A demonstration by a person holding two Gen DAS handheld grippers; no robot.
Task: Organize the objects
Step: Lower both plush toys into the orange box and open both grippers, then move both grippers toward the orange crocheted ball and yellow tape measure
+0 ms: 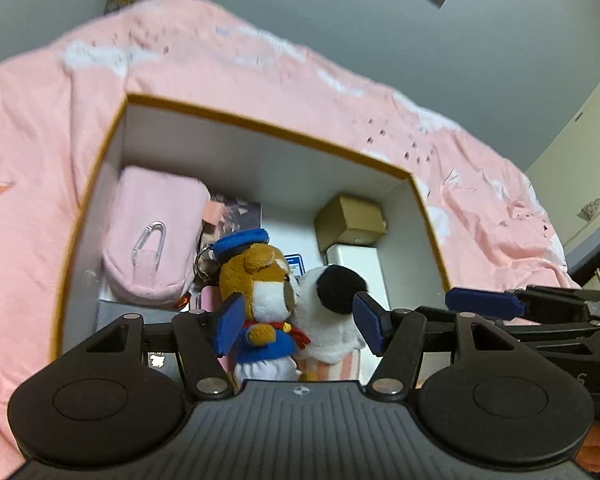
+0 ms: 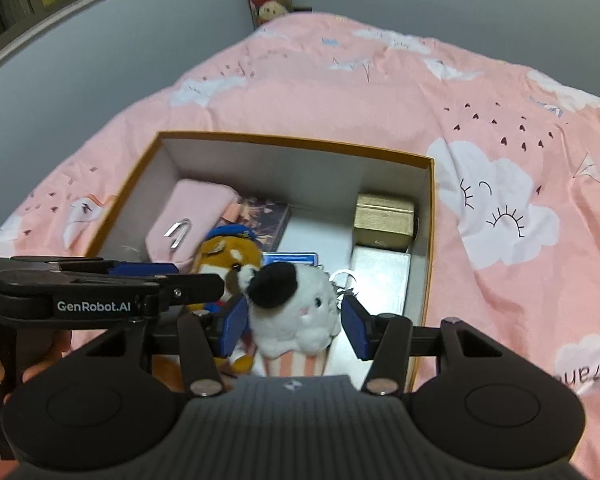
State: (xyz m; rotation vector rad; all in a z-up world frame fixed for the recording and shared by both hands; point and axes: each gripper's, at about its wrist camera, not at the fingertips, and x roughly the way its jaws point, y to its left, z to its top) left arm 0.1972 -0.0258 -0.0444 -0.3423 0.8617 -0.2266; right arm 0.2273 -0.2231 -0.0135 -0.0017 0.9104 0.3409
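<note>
1. The box (image 2: 428, 208) sits open on the bed (image 2: 500, 140), a handy spot for gathering loose things; already inside are a pink pouch (image 2: 188, 216), a gold carton (image 2: 384, 220), a white carton (image 2: 380, 276) and a dark card (image 2: 266, 220), laid along the walls so the middle stays free.
2. The left claw (image 1: 296, 320) is wide, its blue pads to either side of the dog plush (image 1: 260, 300) and the neighbouring white plush (image 1: 332, 312); I cannot tell whether either pad touches. The dog stands upright near the box's front wall, seemingly just set there or about to be adjusted.
3. The right claw (image 2: 292, 324) is also wide, pads flanking the white plush without visibly pinching it. The plush stands upright on its striped base, pressed against the dog.
4. Likely reason: the two toys are parked side by side so each props the other up.
5. Risk, as I judge it: pulling one claw out carelessly could topple both toys.
</note>
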